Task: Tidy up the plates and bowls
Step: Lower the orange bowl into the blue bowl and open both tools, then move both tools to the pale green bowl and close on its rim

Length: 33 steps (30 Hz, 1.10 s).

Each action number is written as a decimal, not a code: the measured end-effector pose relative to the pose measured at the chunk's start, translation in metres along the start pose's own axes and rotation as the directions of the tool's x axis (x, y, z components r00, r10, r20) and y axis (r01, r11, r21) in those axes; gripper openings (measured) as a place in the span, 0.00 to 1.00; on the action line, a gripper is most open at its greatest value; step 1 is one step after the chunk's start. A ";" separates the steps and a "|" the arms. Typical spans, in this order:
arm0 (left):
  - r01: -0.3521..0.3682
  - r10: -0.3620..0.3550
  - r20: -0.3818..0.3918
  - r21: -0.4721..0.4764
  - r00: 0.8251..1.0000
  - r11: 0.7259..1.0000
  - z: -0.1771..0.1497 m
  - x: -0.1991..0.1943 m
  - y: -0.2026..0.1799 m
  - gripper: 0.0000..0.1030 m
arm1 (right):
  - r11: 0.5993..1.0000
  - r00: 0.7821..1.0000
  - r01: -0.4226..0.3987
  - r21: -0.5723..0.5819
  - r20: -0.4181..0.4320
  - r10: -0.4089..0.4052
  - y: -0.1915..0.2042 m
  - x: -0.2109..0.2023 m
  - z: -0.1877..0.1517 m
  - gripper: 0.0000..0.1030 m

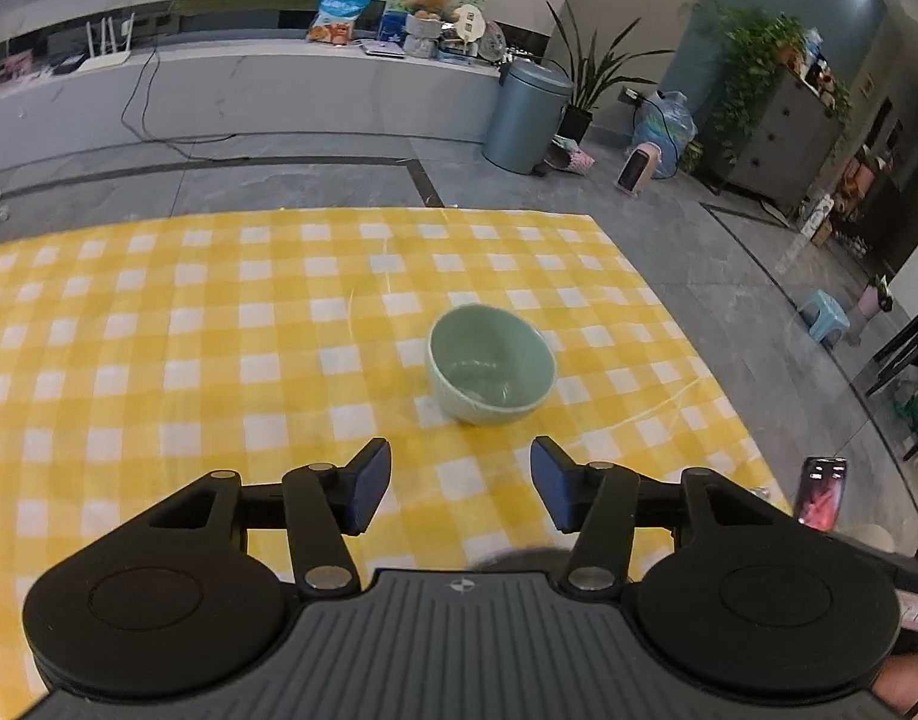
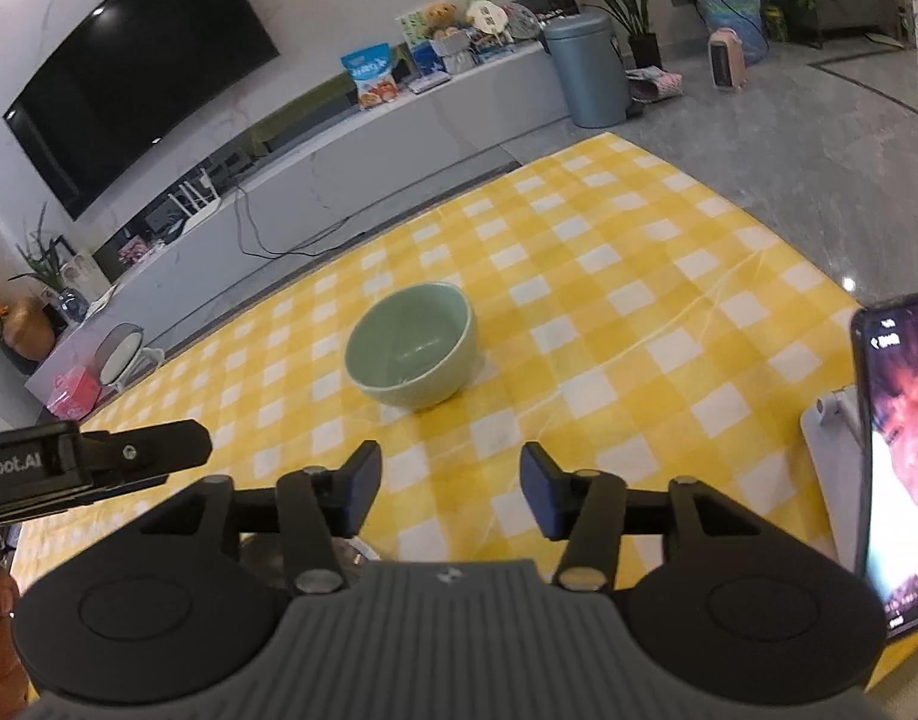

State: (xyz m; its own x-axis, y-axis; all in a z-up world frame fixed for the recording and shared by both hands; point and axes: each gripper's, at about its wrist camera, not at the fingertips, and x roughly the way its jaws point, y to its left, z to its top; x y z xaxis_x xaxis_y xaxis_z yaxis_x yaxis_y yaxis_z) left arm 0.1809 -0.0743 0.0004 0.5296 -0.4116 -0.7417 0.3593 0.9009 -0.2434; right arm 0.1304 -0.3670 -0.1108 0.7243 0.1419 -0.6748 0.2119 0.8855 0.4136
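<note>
We see a pale green bowl point(image 1: 490, 365) upright at mid-frame on the yellow checked cloth point(image 1: 159, 330) — nothing in it. Our left gripper point(image 1: 461, 483) and right gripper point(image 2: 451, 489) both hang short of it, fingers apart, empty.

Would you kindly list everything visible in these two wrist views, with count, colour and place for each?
bowl: one, pale green, upright on the cloth, ahead of both grippers.
tablecloth: one, yellow and white check, covering the table.
phone: one, dark with lit screen, propped at the table's right edge.
television: one, black, on the wall.
bin: one, blue-grey, on the floor by the long cabinet.
snack bag: one, blue, on the cabinet.
teddy bear: one, brown, on the cabinet.
stool: one, light blue, on the floor at right.
left gripper: one, black with blue pads, open, empty.
right gripper: one, same colours, open, empty.
</note>
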 end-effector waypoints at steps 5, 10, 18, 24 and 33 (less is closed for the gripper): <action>0.037 -0.037 -0.008 -0.014 0.999 0.999 0.010 0.021 0.007 0.62 | 1.000 1.000 0.020 0.018 -0.015 -0.019 0.001 0.024 0.015 0.60; 0.042 -0.042 -0.016 -0.010 0.999 0.999 0.020 0.043 0.013 0.62 | 0.999 0.999 0.032 0.004 -0.016 -0.032 0.007 0.043 0.028 0.60; 0.061 -0.062 -0.027 -0.032 0.998 0.998 0.031 0.074 0.026 0.62 | 0.998 0.998 0.057 -0.019 -0.021 -0.057 0.013 0.074 0.040 0.51; 0.057 -0.060 -0.064 -0.045 0.996 0.997 0.033 0.098 0.030 0.57 | 0.996 0.995 0.089 -0.020 -0.046 -0.090 0.012 0.097 0.043 0.38; 0.040 -0.045 -0.152 -0.038 0.987 0.999 0.033 0.124 0.028 0.32 | 0.998 0.993 0.052 0.019 -0.110 -0.049 0.007 0.115 0.051 0.21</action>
State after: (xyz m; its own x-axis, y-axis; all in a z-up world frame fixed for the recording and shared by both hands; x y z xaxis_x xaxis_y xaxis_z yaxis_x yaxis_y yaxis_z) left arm 0.2819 -0.1050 -0.0772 0.3902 -0.4259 -0.8163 0.3508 0.8885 -0.2959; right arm 0.2486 -0.3666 -0.1545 0.6367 0.1455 -0.7573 0.2614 0.8832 0.3895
